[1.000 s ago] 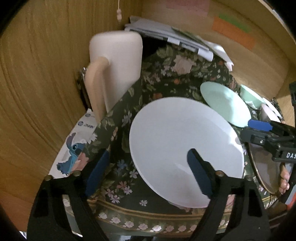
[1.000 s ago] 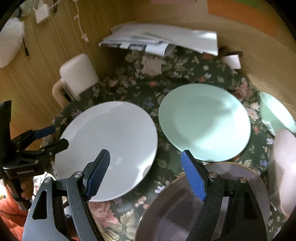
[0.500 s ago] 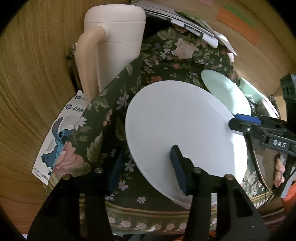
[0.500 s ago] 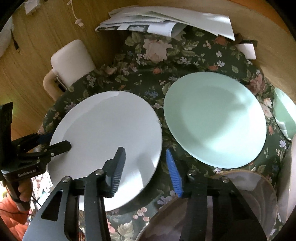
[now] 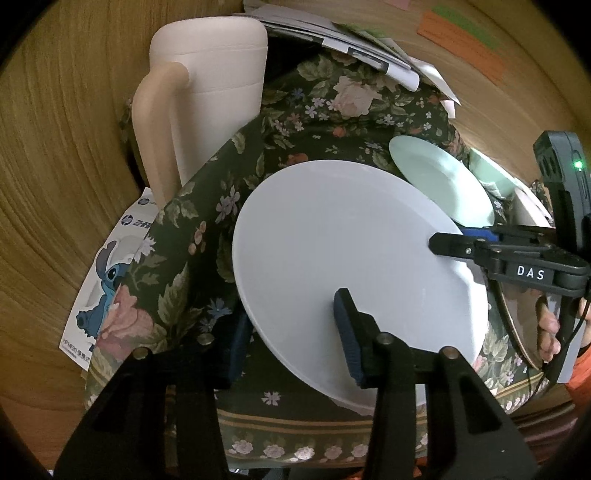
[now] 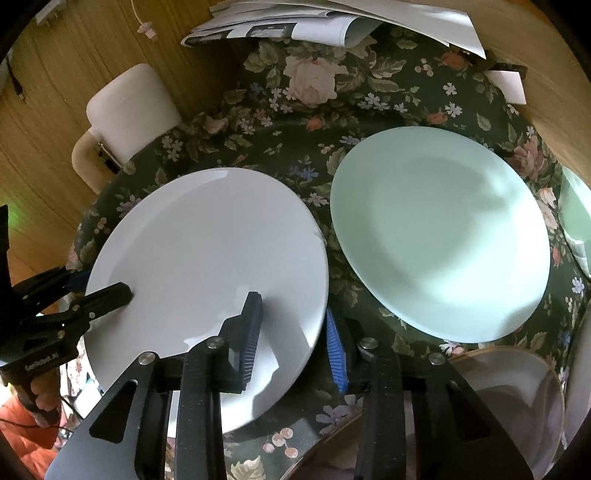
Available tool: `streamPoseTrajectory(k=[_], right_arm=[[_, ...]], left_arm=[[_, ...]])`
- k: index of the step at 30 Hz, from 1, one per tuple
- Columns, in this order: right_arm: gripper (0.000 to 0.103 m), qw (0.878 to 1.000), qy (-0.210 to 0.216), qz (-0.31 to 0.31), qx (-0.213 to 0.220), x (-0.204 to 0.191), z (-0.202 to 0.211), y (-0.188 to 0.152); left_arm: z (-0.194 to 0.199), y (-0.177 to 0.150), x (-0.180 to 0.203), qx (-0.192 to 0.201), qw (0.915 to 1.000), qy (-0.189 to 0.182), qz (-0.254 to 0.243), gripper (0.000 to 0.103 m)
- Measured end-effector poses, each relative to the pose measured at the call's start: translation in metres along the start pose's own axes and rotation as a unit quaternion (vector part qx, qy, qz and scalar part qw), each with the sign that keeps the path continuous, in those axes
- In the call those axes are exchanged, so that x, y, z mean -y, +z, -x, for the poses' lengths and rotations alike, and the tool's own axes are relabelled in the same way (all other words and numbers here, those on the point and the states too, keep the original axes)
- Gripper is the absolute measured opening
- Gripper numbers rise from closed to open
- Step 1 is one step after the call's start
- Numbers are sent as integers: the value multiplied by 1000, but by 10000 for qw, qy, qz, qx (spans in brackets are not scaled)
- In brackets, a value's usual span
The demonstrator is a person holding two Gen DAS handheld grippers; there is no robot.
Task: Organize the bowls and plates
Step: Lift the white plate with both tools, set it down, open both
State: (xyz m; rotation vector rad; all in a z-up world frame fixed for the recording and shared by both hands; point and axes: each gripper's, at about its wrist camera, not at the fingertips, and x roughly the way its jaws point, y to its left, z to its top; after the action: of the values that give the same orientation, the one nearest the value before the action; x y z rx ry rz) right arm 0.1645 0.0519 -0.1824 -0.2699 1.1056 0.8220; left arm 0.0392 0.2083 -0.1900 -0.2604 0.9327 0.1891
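Left gripper [image 5: 291, 336], bottom centre of the left wrist view, jaws just closing across the near edge of the round white plate [image 5: 351, 266]: one blue pad on the plate's top face, the other at the plate's left rim, low against the cloth; whether the pads already pinch cannot be told. Right gripper [image 6: 293, 339], bottom centre of the right wrist view, jaws likewise just closing, astride the same white plate's right rim, black-backed pad over the top face, blue pad just outside the edge beside the cloth; firm contact not clear either. White plate at centre-left of the right wrist view, on the dark green flowered tablecloth [image 6: 295, 122]. Just to its right, close but apart, a round pale green plate [image 6: 439, 240] flat on the cloth. At lower right, a glass dish with a gold rim [image 6: 517, 376]; at the right edge, part of another pale green dish [image 6: 576, 221]. Upper left, a cream chair back [image 6: 129, 107] against the wooden floor [image 6: 55, 92]. Top of frame, a heap of white papers [image 6: 332, 18] on the cloth. Lower left of the left wrist view, a printed card with a blue cartoon creature [image 5: 107, 280] half under the cloth
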Motion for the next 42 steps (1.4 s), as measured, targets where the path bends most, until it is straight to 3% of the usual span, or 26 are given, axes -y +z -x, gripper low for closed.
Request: streamPoseTrajectory(k=[19,42], right_arm=[[23,9987,-285,10,415,2,21,-3],[20,9911,-518,-415,1153,32,98,-33]], left_arm=[[13,7,10,283,9995,76,-70,43],[41,12,67,849,9944,-195,-593,42]])
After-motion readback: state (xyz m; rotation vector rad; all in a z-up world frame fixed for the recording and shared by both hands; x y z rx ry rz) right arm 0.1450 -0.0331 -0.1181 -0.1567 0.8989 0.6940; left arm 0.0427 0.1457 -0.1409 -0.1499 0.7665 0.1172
